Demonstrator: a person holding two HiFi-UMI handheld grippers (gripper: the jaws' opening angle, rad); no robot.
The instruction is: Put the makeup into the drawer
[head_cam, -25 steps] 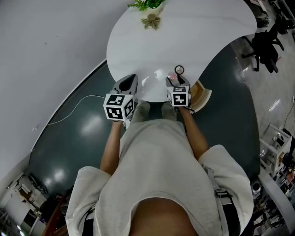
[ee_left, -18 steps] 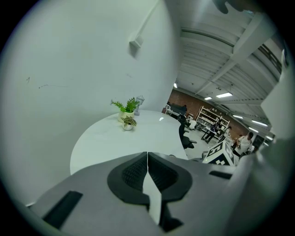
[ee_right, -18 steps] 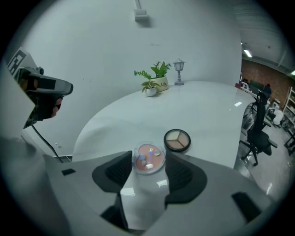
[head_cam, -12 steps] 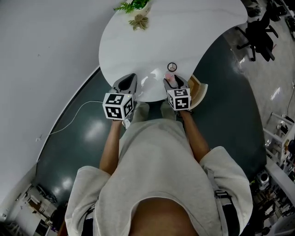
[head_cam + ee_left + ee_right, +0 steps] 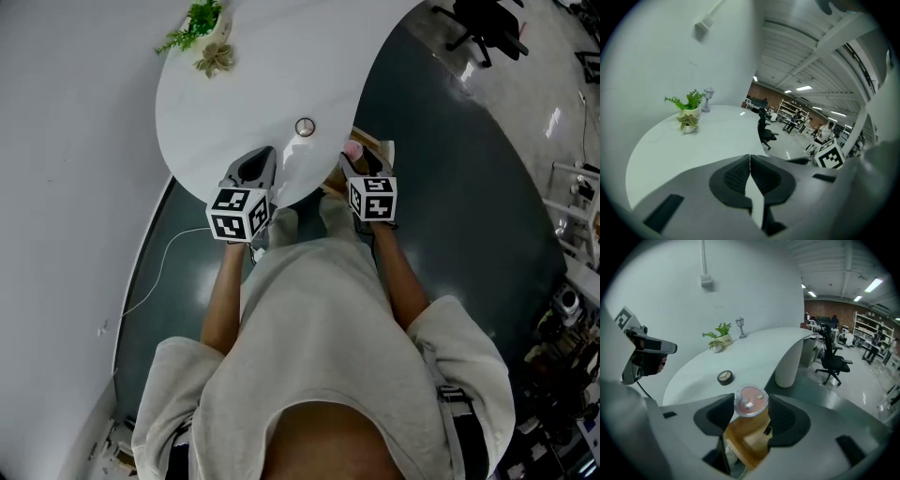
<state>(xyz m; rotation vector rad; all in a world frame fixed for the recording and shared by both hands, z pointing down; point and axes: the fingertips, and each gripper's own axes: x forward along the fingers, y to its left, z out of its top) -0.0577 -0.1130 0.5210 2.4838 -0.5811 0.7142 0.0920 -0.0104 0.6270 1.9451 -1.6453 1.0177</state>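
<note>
pink compact gripped above the open drawer

a round pink blush compact with a clear lid (image 5: 751, 401) (image 5: 352, 149) was clamped between the jaws of the right gripper (image 5: 751, 405) (image 5: 355, 156), just off the edge of the curved white table (image 5: 253, 84). directly beneath it, an open light wooden drawer (image 5: 749, 439) (image 5: 379, 146) was seen. the left gripper (image 5: 750, 173) (image 5: 258, 167) was held over the table edge, its jaws pressed together with nothing between them. a second round dark-rimmed compact (image 5: 725, 376) (image 5: 305, 127) was seen lying on the tabletop, near both grippers.

Head view looks steeply down past the person's chest (image 5: 319, 319) onto the table (image 5: 272, 66). Left and right gripper views sit low, right behind their jaws, facing across that tabletop. All three catch the potted plant (image 5: 199, 19).
</note>
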